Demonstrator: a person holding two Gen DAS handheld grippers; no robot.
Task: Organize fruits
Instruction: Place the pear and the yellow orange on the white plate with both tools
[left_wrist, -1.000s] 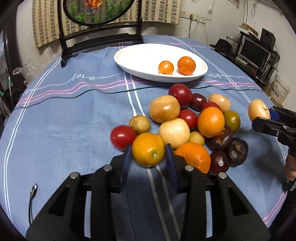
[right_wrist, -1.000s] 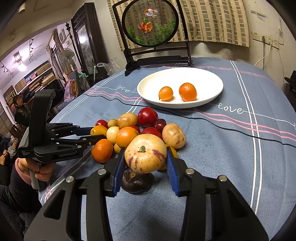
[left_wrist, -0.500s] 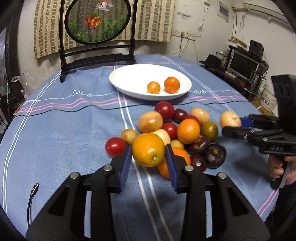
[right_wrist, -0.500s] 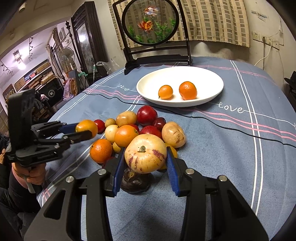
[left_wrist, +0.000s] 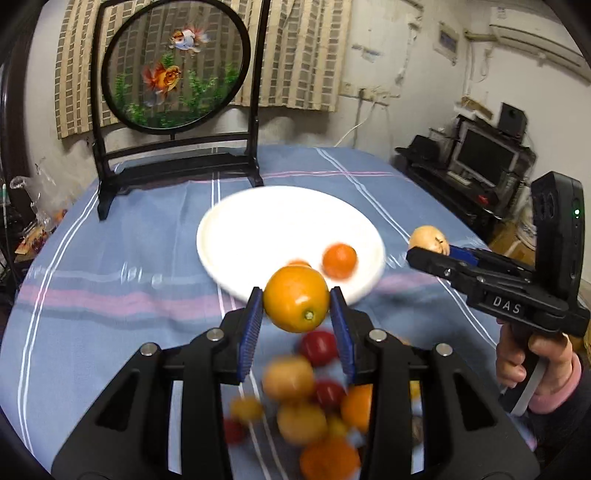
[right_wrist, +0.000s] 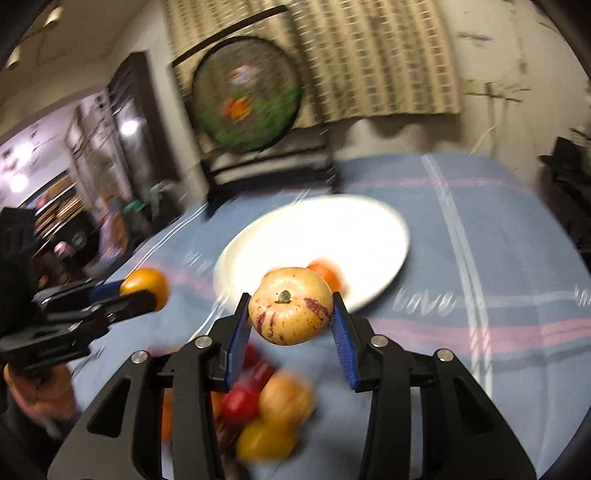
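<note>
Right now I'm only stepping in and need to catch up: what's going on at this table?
A person is sorting fruit with a hand-held gripper in each hand. The left gripper is shut on an orange fruit, the right gripper on a pale yellow fruit with purple streaks. Both are held above the blue cloth near the white plate, which already holds orange fruits. A blurred fruit pile waits below.

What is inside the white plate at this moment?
On the white plate one orange fruit is clear. A second orange one peeks out behind the orange fruit in the left claw, mostly covered. The rest seen is bare.
</note>
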